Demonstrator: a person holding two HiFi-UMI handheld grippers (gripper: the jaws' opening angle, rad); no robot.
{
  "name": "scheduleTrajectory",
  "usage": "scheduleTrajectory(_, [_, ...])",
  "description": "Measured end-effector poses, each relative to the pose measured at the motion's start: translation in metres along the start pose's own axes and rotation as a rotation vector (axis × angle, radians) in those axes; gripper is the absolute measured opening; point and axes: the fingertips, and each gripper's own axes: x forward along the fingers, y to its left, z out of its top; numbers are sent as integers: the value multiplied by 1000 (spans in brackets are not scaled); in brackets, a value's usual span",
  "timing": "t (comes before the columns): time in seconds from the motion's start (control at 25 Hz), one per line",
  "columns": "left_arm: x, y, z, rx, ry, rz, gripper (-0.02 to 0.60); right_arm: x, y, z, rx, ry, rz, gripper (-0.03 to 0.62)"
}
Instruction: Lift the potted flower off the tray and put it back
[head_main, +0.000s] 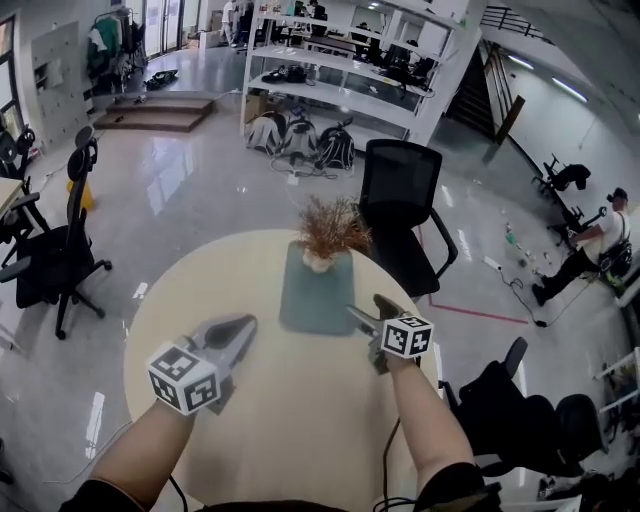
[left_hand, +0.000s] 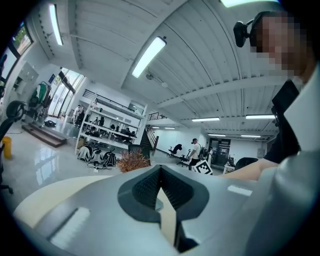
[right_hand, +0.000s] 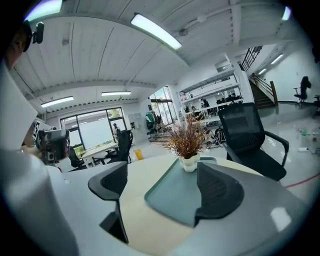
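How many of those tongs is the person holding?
2. The left tongs, shut and empty, hover over the table left of the tray; the right tongs, open and empty, are by the tray's right edge. None seems hidden.

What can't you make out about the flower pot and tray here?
Head view: the flower covers most of the pot.
Left gripper view: the left gripper hides the pot; only flower tips show.
Right gripper view: a jaw of the right gripper covers the tray's near-right corner.

Ahead of the right gripper (right_hand: 161, 180), the tray (right_hand: 172, 196) looks matt and smooth. The white pot (right_hand: 189, 163) on it is glossy.
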Motion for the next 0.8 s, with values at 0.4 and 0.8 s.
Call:
scheduleTrajectory(0.4, [-86, -17, 35, 41, -13, -41, -2, -73, 105, 24, 49, -109, 65, 362])
scheduleTrajectory(0.8, [-179, -13, 97, 60, -62, -62, -2, -142, 254, 66, -19, -209, 107, 253])
